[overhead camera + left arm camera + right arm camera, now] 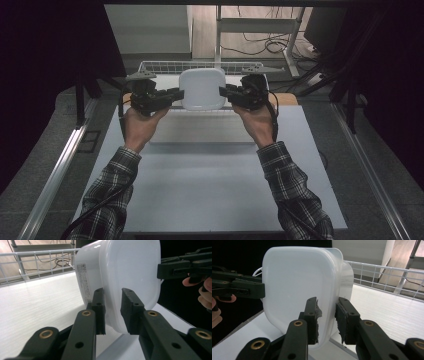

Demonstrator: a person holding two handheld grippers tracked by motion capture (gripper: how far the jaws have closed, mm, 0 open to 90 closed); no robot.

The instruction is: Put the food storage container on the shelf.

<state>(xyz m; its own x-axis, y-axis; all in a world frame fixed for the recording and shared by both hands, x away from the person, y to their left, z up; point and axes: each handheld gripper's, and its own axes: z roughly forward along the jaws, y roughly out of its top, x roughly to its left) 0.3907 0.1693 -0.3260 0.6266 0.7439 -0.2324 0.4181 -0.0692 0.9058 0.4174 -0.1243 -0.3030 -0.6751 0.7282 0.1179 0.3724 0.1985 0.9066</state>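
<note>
A white plastic container (202,88) with rounded corners is held up over the far part of the table, its lidded face turned toward me. My left gripper (176,95) is shut on its left rim, and my right gripper (226,91) is shut on its right rim. In the left gripper view the two black jaws clamp the container's edge (113,312), with a printed label on its side wall. In the right gripper view the jaws pinch the opposite edge of the container (327,315), and the other gripper (239,287) grips the far side.
A white wire basket (200,67) stands just behind the container at the table's far edge. A raised white board (200,130) lies under the hands on the grey table (210,190). Dark cables and a stand's legs (260,40) sit on the floor beyond.
</note>
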